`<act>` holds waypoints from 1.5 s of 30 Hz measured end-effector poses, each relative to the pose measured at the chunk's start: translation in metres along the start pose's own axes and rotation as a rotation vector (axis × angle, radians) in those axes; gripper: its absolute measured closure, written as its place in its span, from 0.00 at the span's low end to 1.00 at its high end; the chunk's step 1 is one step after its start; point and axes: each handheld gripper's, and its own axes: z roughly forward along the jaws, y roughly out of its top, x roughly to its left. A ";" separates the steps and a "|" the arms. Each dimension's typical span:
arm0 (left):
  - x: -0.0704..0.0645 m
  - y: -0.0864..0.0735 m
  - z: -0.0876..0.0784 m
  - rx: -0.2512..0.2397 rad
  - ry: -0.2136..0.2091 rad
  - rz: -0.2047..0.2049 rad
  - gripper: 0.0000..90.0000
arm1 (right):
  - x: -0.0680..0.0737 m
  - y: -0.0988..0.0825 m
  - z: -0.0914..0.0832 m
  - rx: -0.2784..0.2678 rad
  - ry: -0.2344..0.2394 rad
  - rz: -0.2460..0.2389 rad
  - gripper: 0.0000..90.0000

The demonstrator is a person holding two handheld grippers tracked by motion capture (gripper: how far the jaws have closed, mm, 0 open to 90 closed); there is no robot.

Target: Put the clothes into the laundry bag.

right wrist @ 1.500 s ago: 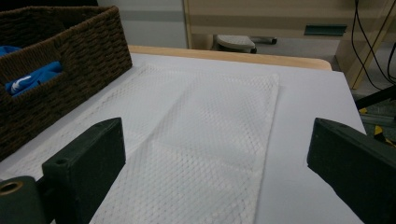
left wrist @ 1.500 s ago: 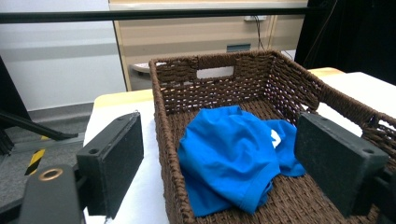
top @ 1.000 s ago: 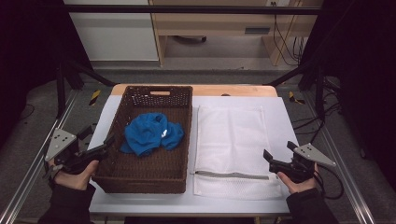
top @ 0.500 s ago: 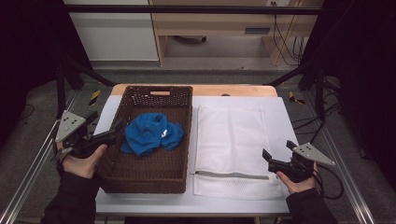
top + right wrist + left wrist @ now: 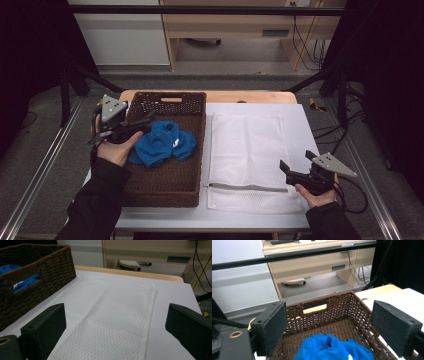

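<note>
Left gripper over the basket
Its jaws stand apart, empty, above the blue cloth lying in the basket; right gripper also gapes, beside the mesh bag.

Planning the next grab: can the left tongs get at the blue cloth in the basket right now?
Probably yes: the left tongs hang open over the basket rim, the blue cloth lies uncovered just beyond.
</note>
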 end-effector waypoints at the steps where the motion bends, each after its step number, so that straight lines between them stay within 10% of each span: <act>1: 0.000 0.000 0.004 0.012 -0.001 0.000 0.15 | 0.000 0.000 0.000 0.000 0.000 0.000 0.04; 22: 0.003 -0.048 0.069 0.184 0.027 0.005 0.17 | 0.001 -0.001 0.001 0.000 0.007 0.000 0.04; 45: 0.012 -0.085 0.088 0.355 0.032 0.010 0.16 | 0.002 -0.001 0.001 0.005 0.014 -0.004 0.04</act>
